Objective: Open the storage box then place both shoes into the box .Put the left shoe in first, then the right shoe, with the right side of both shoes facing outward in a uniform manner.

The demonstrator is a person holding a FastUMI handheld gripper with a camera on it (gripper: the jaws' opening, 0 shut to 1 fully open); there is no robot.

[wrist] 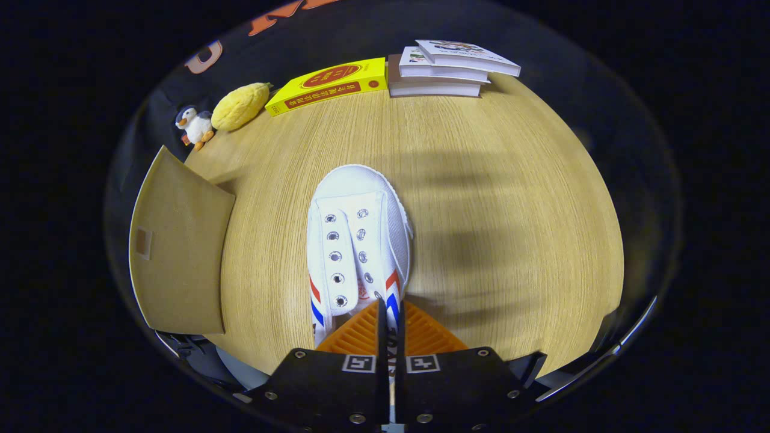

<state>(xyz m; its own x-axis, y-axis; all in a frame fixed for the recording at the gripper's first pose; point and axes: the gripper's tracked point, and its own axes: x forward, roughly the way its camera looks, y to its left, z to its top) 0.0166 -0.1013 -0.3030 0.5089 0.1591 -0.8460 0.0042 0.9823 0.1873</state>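
White canvas shoe (359,240), laceless, two rows of metal eyelets, red/blue diagonal stripes on both sides near collar. Toe points away from the gripper (391,313), heel end at the fingers. Side wall of collar pinched between the closed fingers. Cardboard storage box flap (180,249), plain brown w/ small tape patch, just left of shoe, not touching. Box interior not discernible.

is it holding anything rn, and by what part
The hand-held gripper is shut on the white canvas shoe, pinching its right side wall by the collar.
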